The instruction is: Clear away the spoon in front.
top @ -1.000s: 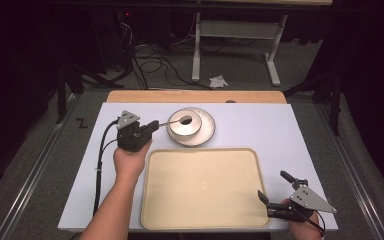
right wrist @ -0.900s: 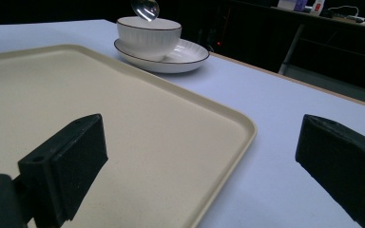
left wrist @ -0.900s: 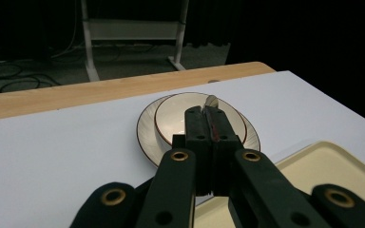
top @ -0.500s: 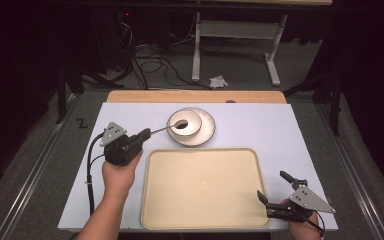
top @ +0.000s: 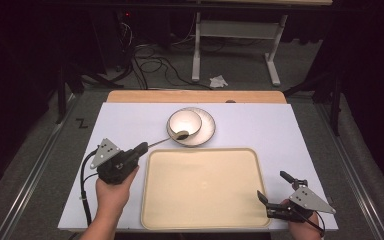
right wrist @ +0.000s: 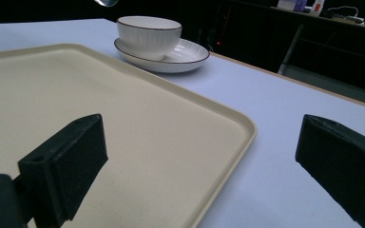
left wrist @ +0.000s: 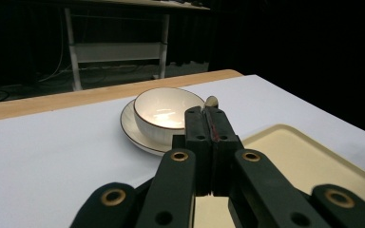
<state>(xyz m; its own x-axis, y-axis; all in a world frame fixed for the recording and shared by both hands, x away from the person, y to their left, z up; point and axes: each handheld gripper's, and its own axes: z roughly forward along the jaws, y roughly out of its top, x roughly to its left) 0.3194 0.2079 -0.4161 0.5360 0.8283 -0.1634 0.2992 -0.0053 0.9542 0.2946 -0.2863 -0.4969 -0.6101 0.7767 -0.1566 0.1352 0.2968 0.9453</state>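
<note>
Bottom right of the high view, the right gripper (top: 275,192) sits with its jaws wide apart and nothing between them, straddling the cream tray's (top: 202,225) near corner, probably parked. Lower left, the left gripper (top: 141,148) is clamped tight on a spoon (top: 167,140) handle. The spoon's bowl end rests over the rim of the white bowl (top: 185,121) on its saucer (top: 207,131), upper middle, so it looks mid-lift toward the tray.

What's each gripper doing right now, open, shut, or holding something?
Left gripper: shut on the thin metal spoon, its bowl end by the white ceramic bowl.
Right gripper: open, holding nothing, at the beige plastic tray corner.
</note>
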